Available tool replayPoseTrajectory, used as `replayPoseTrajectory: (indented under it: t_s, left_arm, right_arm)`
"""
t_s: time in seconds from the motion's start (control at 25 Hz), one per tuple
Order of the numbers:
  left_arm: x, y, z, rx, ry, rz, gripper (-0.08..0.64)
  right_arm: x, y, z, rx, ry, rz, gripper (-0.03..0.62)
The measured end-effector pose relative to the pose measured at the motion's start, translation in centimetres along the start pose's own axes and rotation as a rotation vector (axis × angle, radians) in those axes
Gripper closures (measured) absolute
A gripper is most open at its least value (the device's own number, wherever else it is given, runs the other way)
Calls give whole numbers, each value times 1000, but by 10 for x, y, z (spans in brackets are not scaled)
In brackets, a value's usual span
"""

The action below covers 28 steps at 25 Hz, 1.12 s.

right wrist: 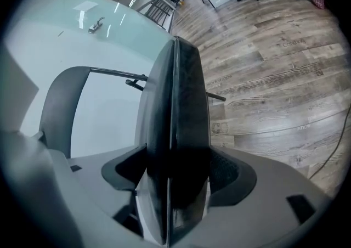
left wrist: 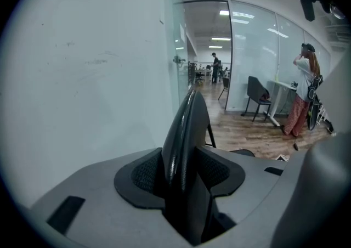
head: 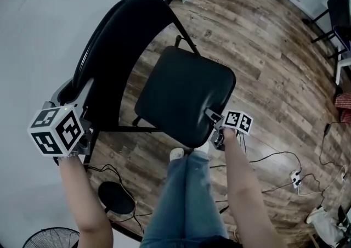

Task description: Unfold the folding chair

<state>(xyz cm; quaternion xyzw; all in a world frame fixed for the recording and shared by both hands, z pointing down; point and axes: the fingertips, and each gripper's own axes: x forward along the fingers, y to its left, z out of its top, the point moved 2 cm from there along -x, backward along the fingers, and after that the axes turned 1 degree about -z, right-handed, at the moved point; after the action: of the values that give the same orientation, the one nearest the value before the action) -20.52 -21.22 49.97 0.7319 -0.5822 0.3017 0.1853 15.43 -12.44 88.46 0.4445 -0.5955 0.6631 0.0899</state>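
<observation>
Folding chair (head: 184, 96), black, stands on the wooden floor (head: 263, 49) close to a white wall (head: 38, 22), directly in front of the person's legs (head: 184, 197). Its seat (right wrist: 178, 104) is swung out from the curved backrest (head: 118, 38) and faces up toward the head camera; I cannot tell whether it is fully down.

The left gripper (left wrist: 184, 173) pinches the edge of the backrest at the chair's left side, and both textured pads press on the thin black rim. The right gripper (right wrist: 175, 173) is clamped on the near right corner of the seat, with the seat edge filling the gap between its pads. In the head view, the left gripper (head: 74, 96) is beside the wall and the right gripper (head: 215, 120) is at the seat corner.

On the floor near the person's feet lie thin cables (head: 274, 159) and a power strip (head: 296, 178). A fan (head: 52, 238) shows at the lower left. Farther off, another chair (left wrist: 258, 96) stands near a glass partition (left wrist: 252, 55).
</observation>
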Motion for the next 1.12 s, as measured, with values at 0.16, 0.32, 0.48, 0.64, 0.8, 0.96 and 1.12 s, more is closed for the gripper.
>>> replayPoseTrajectory:
  t_s: [0.16, 0.32, 0.48, 0.64, 0.8, 0.96, 1.12]
  left_arm:
    - [3, -3, -3, -6, -7, -1, 379]
    - [9, -2, -4, -8, -16, -7, 380]
    - [16, 2, -10, -14, -20, -14, 380]
    - [22, 5, -15, -29, -35, -24, 380]
    - [31, 6, -22, -57, -39, -33, 380]
    - [47, 10, -41, -105, -49, -54, 382]
    - [54, 11, -46, -117, -70, -62, 383]
  right_arm:
    - [-1, -9, 6, -10, 6, 24, 273]
    - [-1, -17, 9, -10, 3, 48, 273]
    - [3, -29, 8, -3, 11, 46, 272]
    - [4, -41, 10, 5, -1, 37, 264]
    - [-2, -58, 15, 1, -23, -46, 259]
    - [-2, -75, 16, -61, -22, -194, 259]
    - [0, -75, 15, -149, 16, -309, 256]
